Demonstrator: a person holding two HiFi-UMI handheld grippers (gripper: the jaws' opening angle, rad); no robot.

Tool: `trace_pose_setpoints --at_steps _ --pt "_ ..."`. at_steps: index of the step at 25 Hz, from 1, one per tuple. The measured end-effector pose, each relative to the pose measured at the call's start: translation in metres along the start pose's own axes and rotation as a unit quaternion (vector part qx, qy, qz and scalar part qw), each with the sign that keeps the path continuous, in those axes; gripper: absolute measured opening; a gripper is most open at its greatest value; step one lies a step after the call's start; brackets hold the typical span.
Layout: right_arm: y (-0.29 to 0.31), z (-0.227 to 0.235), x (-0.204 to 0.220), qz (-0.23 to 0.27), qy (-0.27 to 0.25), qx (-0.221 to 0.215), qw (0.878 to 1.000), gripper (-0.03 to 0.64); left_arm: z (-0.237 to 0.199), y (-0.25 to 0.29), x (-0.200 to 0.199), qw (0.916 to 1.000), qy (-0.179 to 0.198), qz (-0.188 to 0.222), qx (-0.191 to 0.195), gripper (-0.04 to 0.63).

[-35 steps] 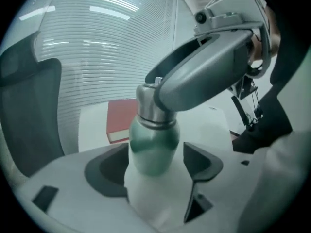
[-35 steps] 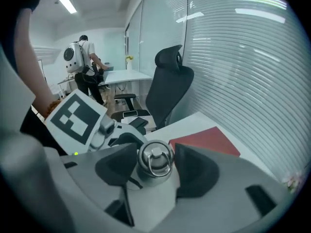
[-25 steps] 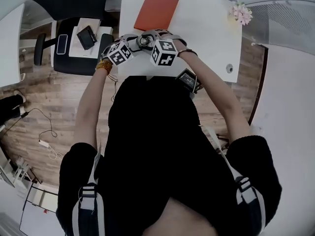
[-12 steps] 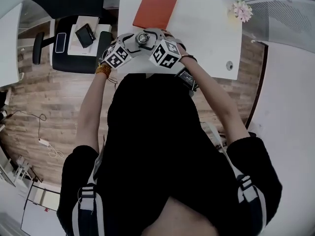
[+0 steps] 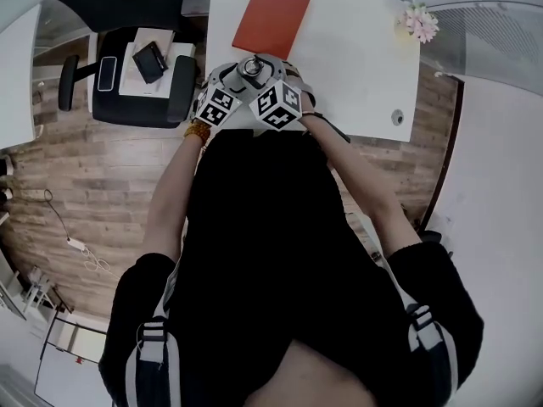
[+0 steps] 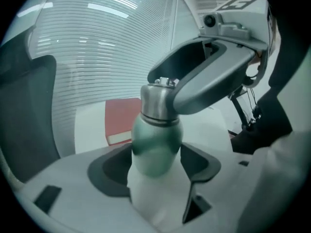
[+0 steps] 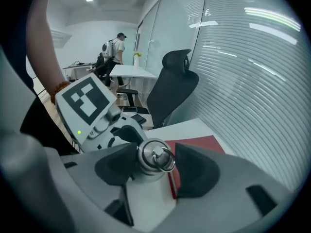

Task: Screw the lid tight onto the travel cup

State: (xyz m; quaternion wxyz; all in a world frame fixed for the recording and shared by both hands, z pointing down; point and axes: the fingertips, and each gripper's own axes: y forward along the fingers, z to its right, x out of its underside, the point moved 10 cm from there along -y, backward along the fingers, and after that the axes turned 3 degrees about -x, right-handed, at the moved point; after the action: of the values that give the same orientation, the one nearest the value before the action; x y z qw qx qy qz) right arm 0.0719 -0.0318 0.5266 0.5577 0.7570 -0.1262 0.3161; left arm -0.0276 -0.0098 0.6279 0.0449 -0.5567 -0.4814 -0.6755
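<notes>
A travel cup (image 6: 156, 144) with a green and white body stands upright between the pads of my left gripper (image 6: 155, 165), which press on both its sides as the jaws close. The steel lid (image 6: 155, 101) with a ring sits on top of it. My right gripper (image 7: 155, 168) comes in from above, and its jaws are closing with the pads against the lid (image 7: 154, 160). In the head view both grippers meet over the lid (image 5: 252, 66) at the table's near edge, the left gripper (image 5: 229, 87) beside the right gripper (image 5: 270, 81).
A red book (image 5: 271, 17) lies on the white table (image 5: 356, 66) just beyond the cup. Pink flowers (image 5: 417, 21) stand at the far right corner. A black office chair (image 5: 140, 75) with devices on its seat stands to the left. A person (image 7: 116, 45) stands far off.
Both grippers and the cup have shifted a little to the right and farther over the table. The two marker cubes have come closer together, and the right one has turned.
</notes>
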Motion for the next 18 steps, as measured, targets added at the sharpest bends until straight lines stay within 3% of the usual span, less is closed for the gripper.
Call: trace_pose_setpoints --at_steps 3,6,8,11,13,14,16,18 --pt "0.002 0.003 -0.001 -0.008 -0.039 -0.036 0.999 0.245 -0.007 0.000 -0.002 0.9989 0.035 -0.013 0.029 0.314" --pt "0.005 0.004 -0.006 -0.018 -0.151 -0.087 0.985 0.244 -0.018 0.002 -0.006 0.9924 0.085 -0.036 0.081 0.311" --pt "0.006 0.005 -0.008 -0.026 -0.239 -0.125 0.962 0.244 -0.026 0.006 -0.013 0.9809 0.131 -0.062 0.130 0.311" --pt "0.009 0.007 -0.012 -0.042 -0.345 -0.169 0.922 0.244 -0.036 0.012 -0.024 0.9554 0.192 -0.108 0.196 0.311" --pt "0.013 0.007 -0.013 -0.054 -0.392 -0.177 0.901 0.249 -0.039 0.016 -0.031 0.9415 0.219 -0.133 0.219 0.314" --pt "0.014 0.006 -0.012 -0.058 -0.406 -0.176 0.895 0.255 -0.039 0.016 -0.033 0.9387 0.224 -0.139 0.222 0.318" --pt "0.014 0.004 -0.010 -0.059 -0.403 -0.173 0.897 0.259 -0.036 0.015 -0.032 0.9425 0.219 -0.140 0.210 0.324" --pt "0.009 0.005 -0.011 -0.043 -0.367 -0.169 0.914 0.265 -0.033 0.009 -0.023 0.9509 0.208 -0.129 0.189 0.334"
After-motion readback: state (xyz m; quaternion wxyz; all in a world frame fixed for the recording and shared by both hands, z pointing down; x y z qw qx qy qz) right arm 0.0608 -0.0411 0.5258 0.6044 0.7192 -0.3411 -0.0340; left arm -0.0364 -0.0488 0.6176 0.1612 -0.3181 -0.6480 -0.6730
